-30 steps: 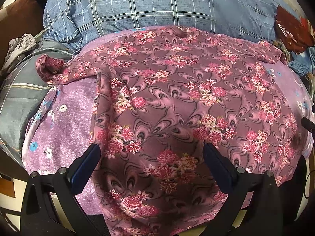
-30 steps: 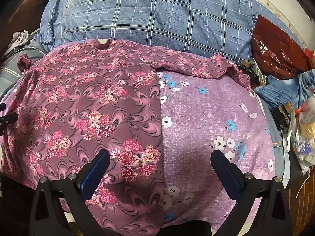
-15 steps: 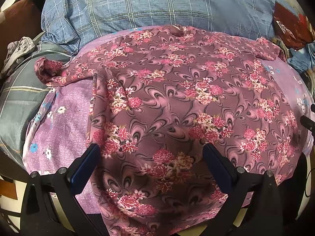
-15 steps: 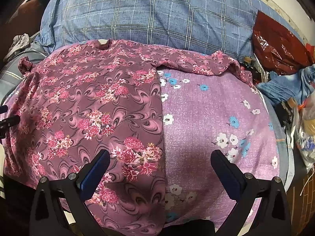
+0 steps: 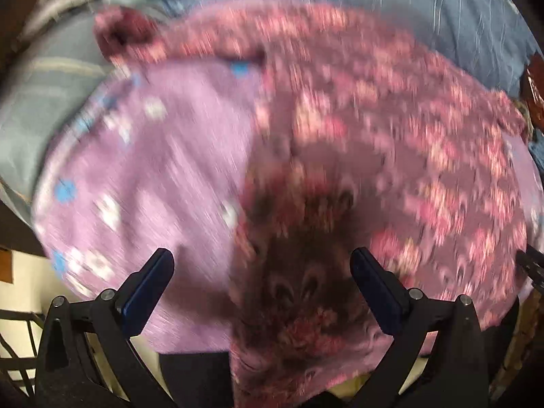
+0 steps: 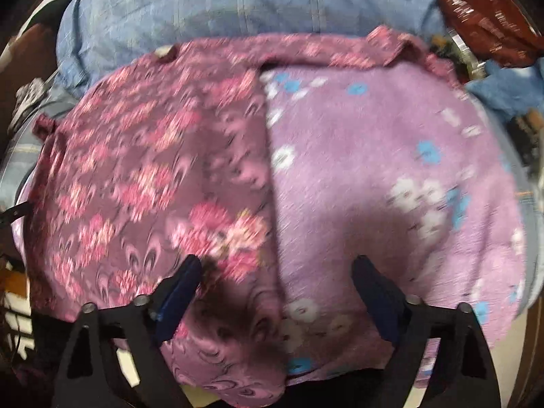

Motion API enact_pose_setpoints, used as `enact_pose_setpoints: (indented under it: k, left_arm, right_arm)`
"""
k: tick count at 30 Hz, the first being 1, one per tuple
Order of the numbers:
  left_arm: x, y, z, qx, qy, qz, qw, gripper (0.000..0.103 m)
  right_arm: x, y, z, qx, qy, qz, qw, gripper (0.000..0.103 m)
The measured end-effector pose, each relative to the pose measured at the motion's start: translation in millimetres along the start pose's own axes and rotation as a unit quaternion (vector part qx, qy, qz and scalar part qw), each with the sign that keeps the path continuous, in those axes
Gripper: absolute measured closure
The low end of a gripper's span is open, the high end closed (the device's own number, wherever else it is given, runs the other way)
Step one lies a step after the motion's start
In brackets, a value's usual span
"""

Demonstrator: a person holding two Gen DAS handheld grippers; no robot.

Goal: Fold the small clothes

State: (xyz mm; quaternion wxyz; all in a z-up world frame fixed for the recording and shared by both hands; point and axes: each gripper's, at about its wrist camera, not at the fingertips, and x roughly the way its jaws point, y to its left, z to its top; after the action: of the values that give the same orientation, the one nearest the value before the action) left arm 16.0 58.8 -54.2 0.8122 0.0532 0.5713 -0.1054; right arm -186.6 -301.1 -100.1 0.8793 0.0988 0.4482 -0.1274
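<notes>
A maroon floral garment [image 5: 357,142] lies spread flat on a purple flowered sheet [image 5: 153,156]; both views are motion-blurred. My left gripper [image 5: 261,272] is open, its jaws straddling the garment's lower left edge. In the right wrist view the garment [image 6: 153,170] covers the left half and the sheet [image 6: 374,170] the right. My right gripper [image 6: 275,282] is open and empty over the garment's lower right edge. One sleeve [image 5: 125,34] reaches to the far left, the other sleeve [image 6: 391,47] runs along the top right.
A blue checked pillow [image 6: 255,0] lies behind the garment. A grey-blue striped cloth [image 5: 40,95] is at the left. A dark red bag [image 6: 486,17] and blue denim [image 6: 503,85] sit at the right. The sheet's near edge drops off below the grippers.
Both grippers have moved fast and the views blur. The left gripper has shifted left toward the garment's left edge. The right gripper has dropped closer to the garment's right edge. Both stay open.
</notes>
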Motion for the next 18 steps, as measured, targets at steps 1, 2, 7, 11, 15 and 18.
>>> enact_pose_setpoints:
  k: [1,2,7,11,15,18]
  left_arm:
    - [6.3,-1.6,-4.1,0.004,0.013,-0.015,0.9998,0.000]
    - [8.7,-3.3,-7.4,0.007,0.016,-0.025,0.9995,0.006]
    - [-7.1,4.1,-5.5,0.000,0.001,-0.051,0.9987,0.099]
    - [-12.3,23.9,-8.8,-0.029,0.006,-0.076,0.9966,0.098]
    - [6.2,23.8,-15.3,-0.035,0.027,-0.054,0.9976,0.095]
    - [-9.8,18.5,-13.2,-0.022,0.021,-0.052,0.9982,0.095]
  right_arm:
    - [3.9,5.9,-3.5,-0.012,0.006,0.007,1.000,0.032]
    - [3.9,13.3,-6.6,-0.030,-0.001,0.000,1.000,0.039]
    - [-22.3,29.3,-13.9,-0.058,-0.057,0.013,0.997,0.098]
    - [-54.6,3.9,-19.7,0.007,-0.092,0.070,0.993,0.098]
    - [-21.9,-9.4,-36.5,0.030,-0.035,0.043,0.998,0.100]
    - [-8.0,-7.0,-37.7,0.027,-0.013,0.037,0.999,0.099]
